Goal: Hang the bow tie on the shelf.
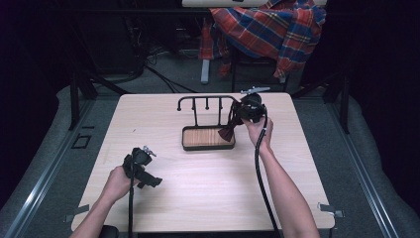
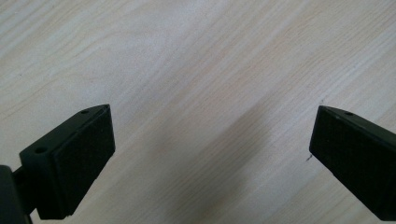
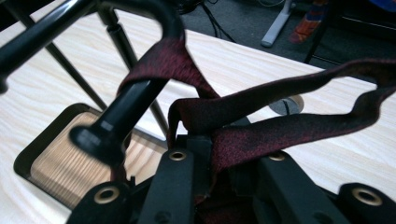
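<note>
dark red woven bow tie strap [image 3: 261, 116] draped over the black metal rack's curved end [image 3: 154, 18], pinched in the right gripper [image 1: 242, 115] above the wood-floored tray [image 1: 208, 137]. left gripper [image 2: 210, 149] low over pale woodgrain table [image 1: 208, 183], jaws wide apart, holding nothing. plaid shirt [image 1: 272, 29] behind.

Plaid shirt [image 1: 277, 29] over a chair behind the table [image 1: 163, 198], cables [image 1: 163, 74] on the floor.

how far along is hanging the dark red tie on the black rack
Partly done: the dark red patterned fabric tie is already looped over the end of the black metal hook rack. In hand: the right claw grips its strap. Left: letting go and drawing back. The left claw is open over the pale wooden table.
</note>
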`<action>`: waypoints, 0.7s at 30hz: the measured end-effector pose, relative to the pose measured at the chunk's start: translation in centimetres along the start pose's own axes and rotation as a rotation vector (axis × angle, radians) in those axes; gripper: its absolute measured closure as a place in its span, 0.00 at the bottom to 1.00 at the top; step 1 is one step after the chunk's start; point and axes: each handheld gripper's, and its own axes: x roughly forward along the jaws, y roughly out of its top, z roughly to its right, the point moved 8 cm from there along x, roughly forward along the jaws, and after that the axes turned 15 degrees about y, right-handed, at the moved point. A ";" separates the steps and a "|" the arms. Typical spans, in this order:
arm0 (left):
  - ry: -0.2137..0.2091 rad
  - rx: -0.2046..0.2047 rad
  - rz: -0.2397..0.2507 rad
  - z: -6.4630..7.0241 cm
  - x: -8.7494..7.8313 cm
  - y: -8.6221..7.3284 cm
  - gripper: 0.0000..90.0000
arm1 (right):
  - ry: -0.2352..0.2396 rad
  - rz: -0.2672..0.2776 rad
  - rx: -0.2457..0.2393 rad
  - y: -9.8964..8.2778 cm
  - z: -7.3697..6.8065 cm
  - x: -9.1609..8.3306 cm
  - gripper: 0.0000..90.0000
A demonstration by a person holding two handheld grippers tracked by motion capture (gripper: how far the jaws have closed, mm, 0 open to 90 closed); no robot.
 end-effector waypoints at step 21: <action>-0.013 0.032 0.005 0.6 0.4 1.5 0.00 | 0.045 -0.066 -0.035 -2.4 -1.1 -0.7 0.79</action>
